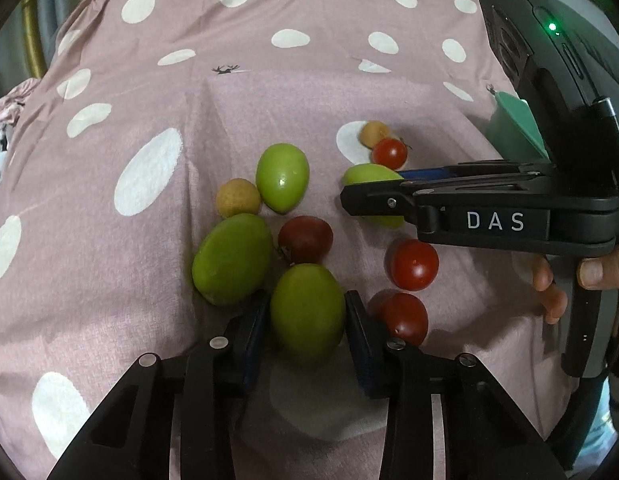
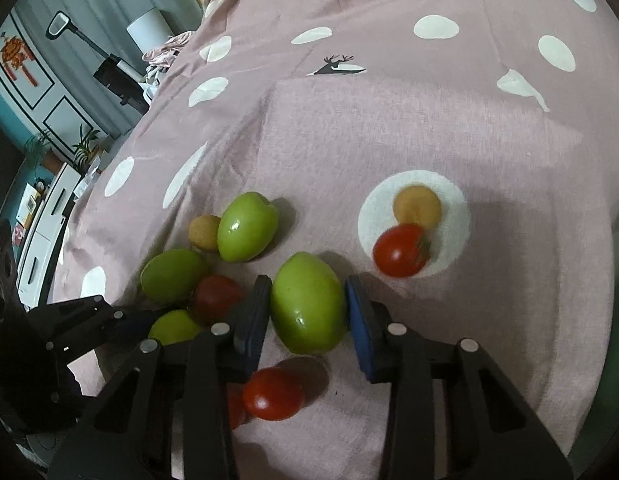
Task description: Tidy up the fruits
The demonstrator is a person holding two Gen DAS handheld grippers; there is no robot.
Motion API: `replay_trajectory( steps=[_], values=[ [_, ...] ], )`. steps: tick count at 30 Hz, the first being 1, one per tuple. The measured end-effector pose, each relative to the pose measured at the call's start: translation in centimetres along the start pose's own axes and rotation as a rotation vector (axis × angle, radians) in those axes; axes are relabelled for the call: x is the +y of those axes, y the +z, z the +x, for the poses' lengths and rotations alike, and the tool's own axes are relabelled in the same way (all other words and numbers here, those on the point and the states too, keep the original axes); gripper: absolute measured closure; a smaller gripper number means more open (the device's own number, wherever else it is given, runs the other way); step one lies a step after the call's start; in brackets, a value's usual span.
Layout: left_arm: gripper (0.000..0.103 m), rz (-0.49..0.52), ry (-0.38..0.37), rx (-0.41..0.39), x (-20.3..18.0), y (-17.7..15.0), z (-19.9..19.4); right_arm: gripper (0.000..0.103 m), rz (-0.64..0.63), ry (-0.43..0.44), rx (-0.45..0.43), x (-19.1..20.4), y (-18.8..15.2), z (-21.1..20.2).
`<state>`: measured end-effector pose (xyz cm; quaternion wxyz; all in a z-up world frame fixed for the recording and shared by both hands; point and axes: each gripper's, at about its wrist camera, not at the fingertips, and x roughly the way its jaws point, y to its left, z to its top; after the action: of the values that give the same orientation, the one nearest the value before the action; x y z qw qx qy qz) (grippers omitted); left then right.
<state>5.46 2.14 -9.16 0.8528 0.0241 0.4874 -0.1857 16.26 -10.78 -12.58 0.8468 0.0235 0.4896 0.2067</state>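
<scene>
Several fruits lie on a pink cloth with white dots (image 1: 269,100). My left gripper (image 1: 305,322) is shut on a green fruit (image 1: 307,312), with a pad against each side. Around it are two more green fruits (image 1: 231,258) (image 1: 282,176), a tan longan (image 1: 237,198) and red tomatoes (image 1: 413,264) (image 1: 403,318). My right gripper (image 2: 307,306) is shut on another green fruit (image 2: 307,304). In the left wrist view the right gripper (image 1: 347,200) reaches in from the right and hides most of that fruit. The left gripper (image 2: 117,316) appears at the left of the right wrist view.
A second longan (image 2: 417,204) and a tomato (image 2: 401,250) sit on a white dot beyond the right gripper. A teal container (image 1: 513,128) stands at the right edge. A person's fingers (image 1: 549,288) hold the right gripper's handle. Furniture and plants (image 2: 81,148) stand past the cloth's left edge.
</scene>
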Motion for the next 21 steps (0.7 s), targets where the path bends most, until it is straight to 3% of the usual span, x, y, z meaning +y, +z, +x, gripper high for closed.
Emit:
replay_trajectory(
  steps=[12,21],
  values=[
    [0.067,0.005,0.004,-0.017,-0.3,-0.1,0.1,0.065,0.068,0.069,-0.072,-0.9,-3.2,-4.3],
    [0.067,-0.055,-0.071,-0.070,-1.0,-0.4,-2.3,0.065,0.132,0.098,-0.093,-2.2,-7.6,-7.8]
  ],
)
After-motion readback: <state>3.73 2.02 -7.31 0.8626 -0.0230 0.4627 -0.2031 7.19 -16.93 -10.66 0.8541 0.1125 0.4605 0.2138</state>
